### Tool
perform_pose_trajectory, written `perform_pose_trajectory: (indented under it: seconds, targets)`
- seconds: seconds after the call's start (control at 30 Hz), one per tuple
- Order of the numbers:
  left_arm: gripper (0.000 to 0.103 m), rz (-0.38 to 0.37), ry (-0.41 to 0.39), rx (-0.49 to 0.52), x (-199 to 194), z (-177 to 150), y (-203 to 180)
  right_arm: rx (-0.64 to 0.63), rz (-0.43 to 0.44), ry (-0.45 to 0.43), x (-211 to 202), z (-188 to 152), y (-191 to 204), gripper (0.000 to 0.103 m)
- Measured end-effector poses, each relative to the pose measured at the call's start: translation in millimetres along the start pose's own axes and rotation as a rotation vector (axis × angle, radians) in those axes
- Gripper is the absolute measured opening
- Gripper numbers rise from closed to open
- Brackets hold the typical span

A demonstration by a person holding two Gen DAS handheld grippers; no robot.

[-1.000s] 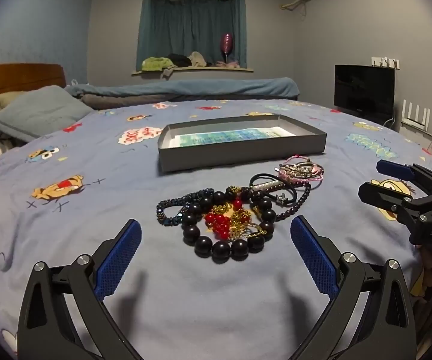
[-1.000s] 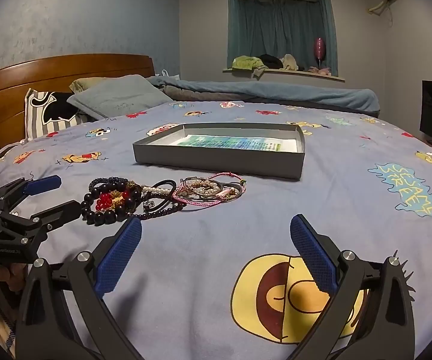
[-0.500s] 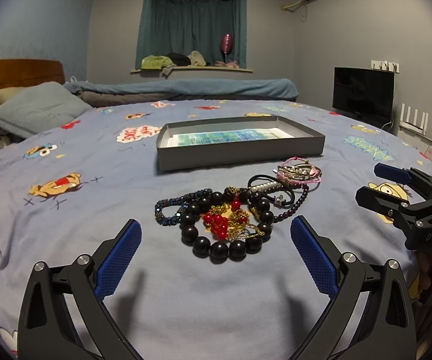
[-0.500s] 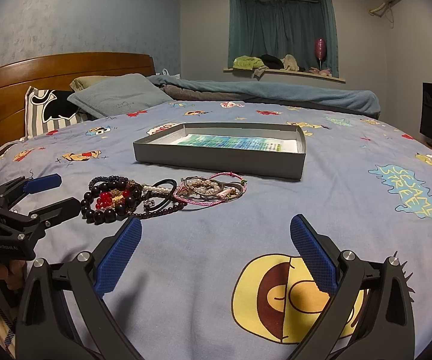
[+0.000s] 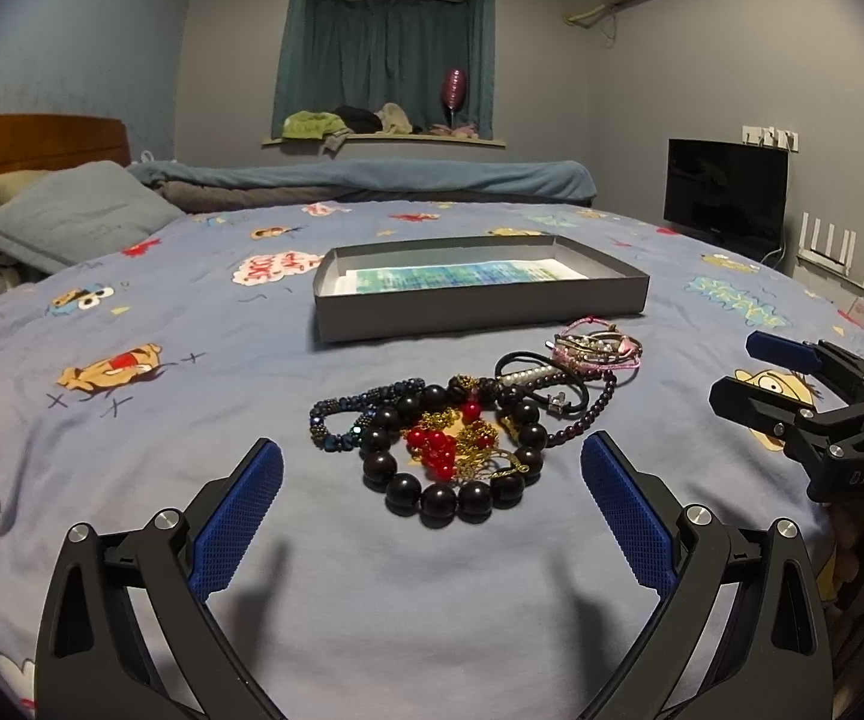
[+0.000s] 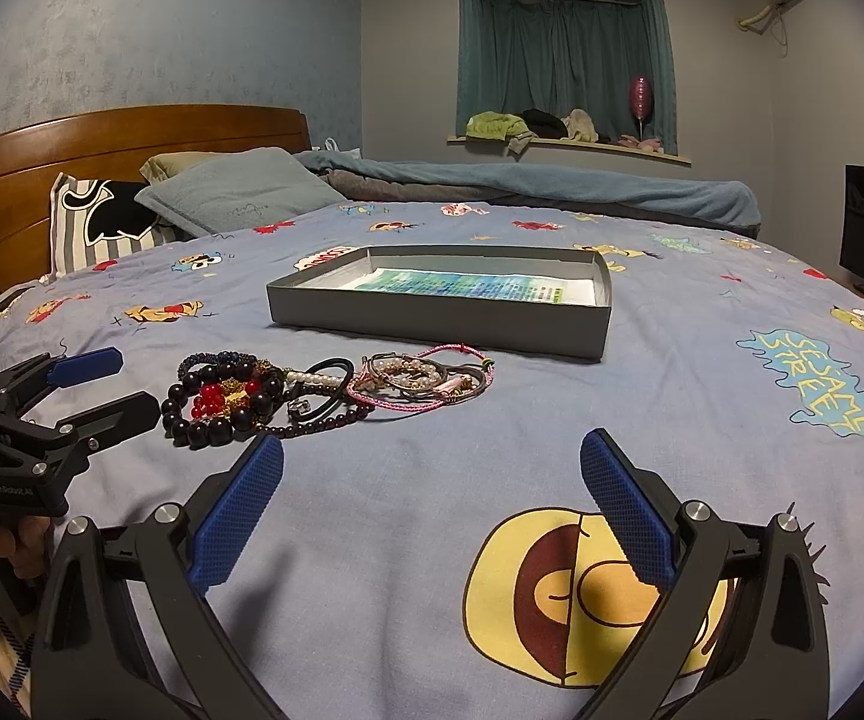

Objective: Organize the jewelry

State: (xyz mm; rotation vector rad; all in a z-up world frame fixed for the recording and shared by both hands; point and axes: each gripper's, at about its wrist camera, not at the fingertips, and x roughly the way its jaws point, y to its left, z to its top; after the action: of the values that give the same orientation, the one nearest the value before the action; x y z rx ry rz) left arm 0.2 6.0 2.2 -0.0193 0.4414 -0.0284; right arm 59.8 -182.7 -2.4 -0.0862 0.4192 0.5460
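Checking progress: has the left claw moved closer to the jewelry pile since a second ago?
No. In the right wrist view the left claw sits as near the beads as before, open and not touching them.

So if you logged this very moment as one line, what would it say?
stage: before first pick | left gripper: open, facing jewelry pile | right gripper: open, empty | gray tray: no jewelry inside | surface: bedsheet

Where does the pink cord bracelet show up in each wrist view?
Left wrist: pink cord bracelet right of centre, at the pile's far right end, before the gray box's right corner.
Right wrist: pink cord bracelet left of centre, at the pile's right end.
Shared landmark: the gray box just behind it.
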Motion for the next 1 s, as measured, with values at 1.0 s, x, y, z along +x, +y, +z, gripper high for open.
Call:
perform_pose_trajectory:
  seconds: [1.0]
  targets:
    - [0.099,0.007,0.015,-0.008,3.4,-4.8,0.5,0.000,0.000,0.003,0.9,0.0,0.7,0.098]
